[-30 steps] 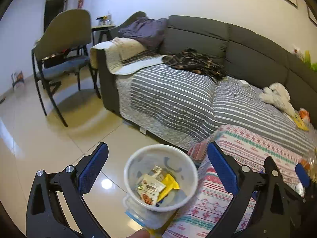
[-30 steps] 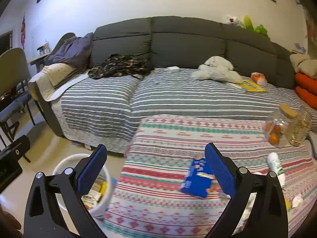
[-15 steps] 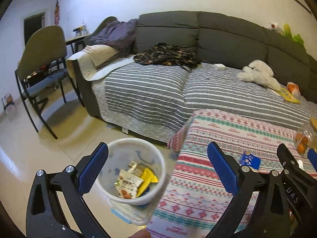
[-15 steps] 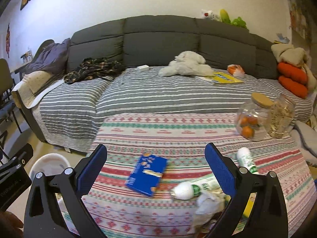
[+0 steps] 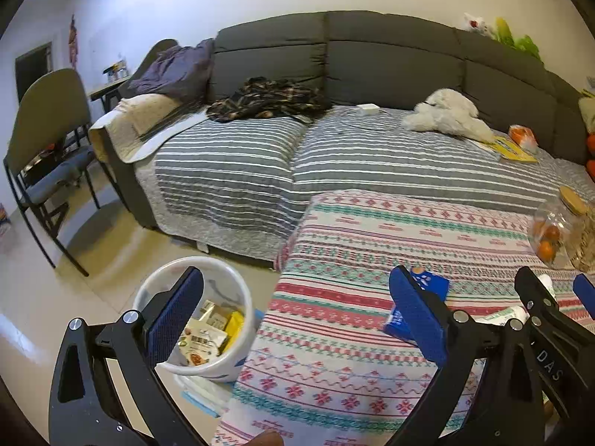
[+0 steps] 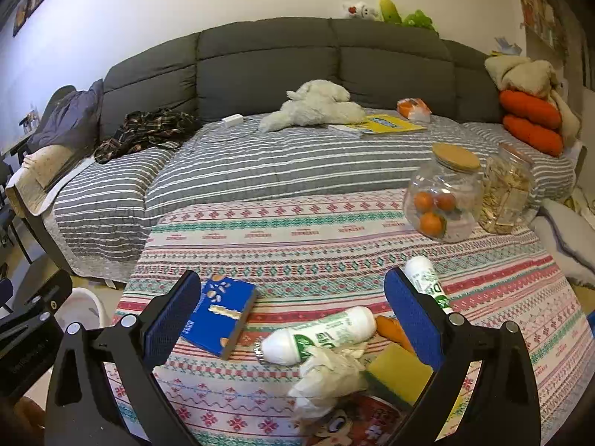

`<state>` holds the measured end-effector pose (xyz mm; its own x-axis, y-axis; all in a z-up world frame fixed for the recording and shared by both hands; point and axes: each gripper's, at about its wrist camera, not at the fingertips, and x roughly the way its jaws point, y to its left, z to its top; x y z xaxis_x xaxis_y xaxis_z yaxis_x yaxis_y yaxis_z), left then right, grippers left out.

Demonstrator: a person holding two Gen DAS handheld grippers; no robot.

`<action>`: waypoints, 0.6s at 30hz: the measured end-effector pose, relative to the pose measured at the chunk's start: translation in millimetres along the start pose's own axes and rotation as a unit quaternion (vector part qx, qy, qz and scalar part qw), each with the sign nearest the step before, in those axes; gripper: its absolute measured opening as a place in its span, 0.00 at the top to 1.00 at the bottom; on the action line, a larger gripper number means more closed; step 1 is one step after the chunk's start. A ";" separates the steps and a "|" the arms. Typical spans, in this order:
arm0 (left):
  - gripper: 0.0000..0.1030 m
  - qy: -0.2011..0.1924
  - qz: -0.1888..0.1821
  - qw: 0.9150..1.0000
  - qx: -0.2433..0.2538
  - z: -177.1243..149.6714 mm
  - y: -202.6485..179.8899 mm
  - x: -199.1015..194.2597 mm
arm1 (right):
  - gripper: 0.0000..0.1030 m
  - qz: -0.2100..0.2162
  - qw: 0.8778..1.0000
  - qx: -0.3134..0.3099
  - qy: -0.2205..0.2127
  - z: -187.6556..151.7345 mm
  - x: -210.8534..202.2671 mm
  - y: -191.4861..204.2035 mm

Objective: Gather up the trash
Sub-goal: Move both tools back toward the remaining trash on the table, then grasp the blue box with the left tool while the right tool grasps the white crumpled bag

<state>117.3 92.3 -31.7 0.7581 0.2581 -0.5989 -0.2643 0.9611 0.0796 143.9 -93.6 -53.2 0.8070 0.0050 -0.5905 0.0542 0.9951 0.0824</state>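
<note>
Living room: grey sofa (image 6: 267, 63) with striped cover behind a bench (image 6: 334, 230) under a patterned cloth. Trash on the bench near edge: blue box (image 6: 219, 319), white bottle lying on its side (image 6: 319, 334), second white bottle (image 6: 424, 278) behind the right finger, crumpled tissue (image 6: 327, 375) touching a yellow sponge (image 6: 398, 371). Two glass jars (image 6: 442, 200) at the far right, one with oranges. White trash bin (image 5: 223, 360) on the floor just beside the bench's left corner, wrappers inside. Left hand-held gripper (image 5: 297, 316) jaws wide apart, nothing between them, spanning bin and bench edge. Right hand-held gripper (image 6: 293, 316) jaws wide apart, over the trash pile, not touching it.
</note>
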 end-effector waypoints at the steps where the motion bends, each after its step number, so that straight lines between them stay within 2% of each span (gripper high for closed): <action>1: 0.07 0.002 -0.003 1.000 0.004 -0.6 -4.3 1.1 | 0.07 -0.002 1.000 0.001 0.002 -0.3 0.6 -3.5; 12: 0.07 0.042 -0.040 0.997 0.046 -9.4 -44.5 20.6 | 0.07 -0.026 0.999 0.005 0.019 -3.1 3.5 -43.3; 18: 0.07 0.082 -0.066 0.991 0.077 -11.9 -71.0 48.9 | 0.07 -0.045 0.998 0.033 0.036 -4.3 1.7 -81.2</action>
<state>166.1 35.6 -76.1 0.6696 0.1229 -0.7325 -0.0656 0.9922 0.1064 138.3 -174.0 -64.4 0.7528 -0.0738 -0.6541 0.1644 0.9833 0.0783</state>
